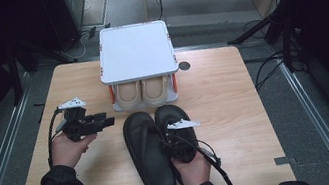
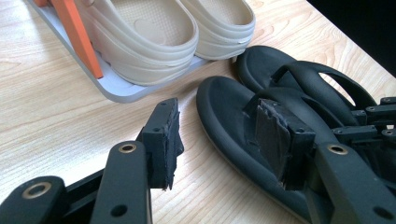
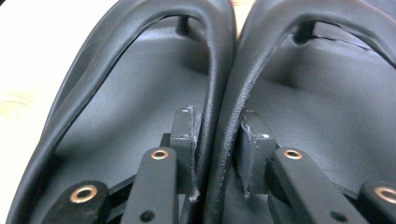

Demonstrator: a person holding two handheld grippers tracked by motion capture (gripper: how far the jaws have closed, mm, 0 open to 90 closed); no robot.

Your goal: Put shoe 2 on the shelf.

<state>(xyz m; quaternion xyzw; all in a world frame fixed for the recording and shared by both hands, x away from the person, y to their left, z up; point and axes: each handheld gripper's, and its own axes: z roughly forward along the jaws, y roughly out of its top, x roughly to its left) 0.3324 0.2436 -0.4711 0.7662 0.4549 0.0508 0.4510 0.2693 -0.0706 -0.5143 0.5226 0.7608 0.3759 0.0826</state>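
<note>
- High view: a pair of black sandals (image 1: pixel 154 150) lies side by side in the middle of the wooden tabletop (image 1: pixel 224 97), just in front of a white shoe rack (image 1: pixel 136 59) that already holds beige clogs (image 1: pixel 142 92) on its lower shelf. The right tongs (image 1: pixel 177 143) sit on the sandals; the left tongs (image 1: pixel 104 121) hover well to the side, over bare wood.
- Left gripper view: the left tongs (image 2: pixel 224 140) stand wide with nothing between them. The clogs (image 2: pixel 182 32) look thick, ribbed and rubbery; the sandals (image 2: pixel 243 100) are matt black, with rounded toes.
- Right gripper view: the right tongs (image 3: pixel 218 140) are narrow, pinching the two inner straps (image 3: pixel 222 93) together. The straps look like smooth, soft leather. The step seems to be the grasp; next comes a level lift of both sandals toward the rack, with a firm grip so that neither slips.
</note>
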